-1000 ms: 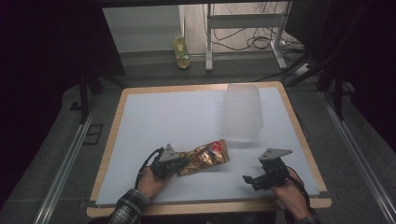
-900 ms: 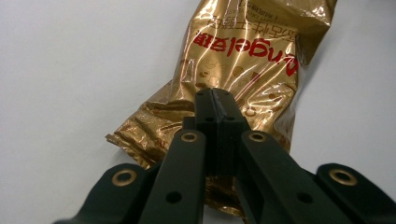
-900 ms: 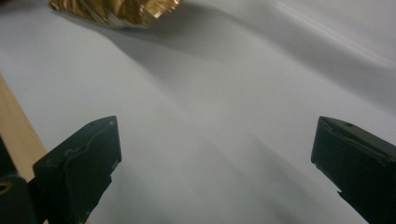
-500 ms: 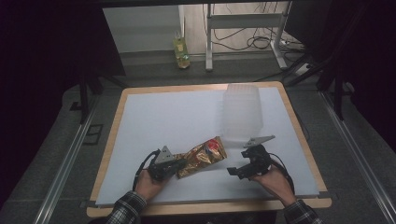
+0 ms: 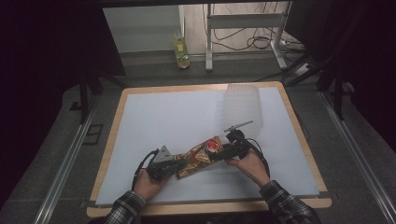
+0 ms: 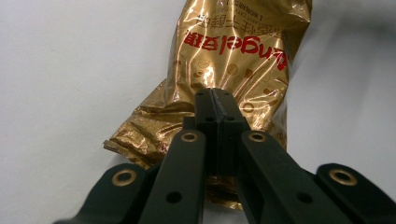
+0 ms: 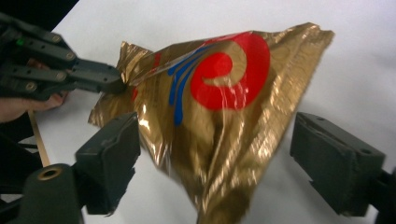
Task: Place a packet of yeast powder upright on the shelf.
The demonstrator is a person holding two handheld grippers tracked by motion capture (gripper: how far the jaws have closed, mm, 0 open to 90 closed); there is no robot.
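Observation:
A crinkled gold snack bag (image 5: pixel 198 158) with a red swirl lies on the white mat (image 5: pixel 163 116) near the front. My left gripper (image 5: pixel 180 163) is shut on its crumpled left end; in the left gripper view the jaws (image 6: pixel 215 100) pinch the foil of the bag (image 6: pixel 233 51). My right gripper (image 5: pixel 215 153) is at the bag's right end. In the right gripper view its jaws (image 7: pixel 219 140) straddle the bag (image 7: pixel 224 79) without pressing on it; they have just been closing. The left gripper (image 7: pixel 112 84) holds the far end there.
A stack of clear plastic containers (image 5: pixel 243 105) stands at the back right of the mat. The wooden table edge (image 5: pixel 210 205) runs along the front. A yellow bottle (image 5: pixel 181 49) sits on the floor beyond the table.
My right hand has swung left from the table's front right corner to the bag's right end, with its jaws now around it. The left gripper and the bag have stayed put.

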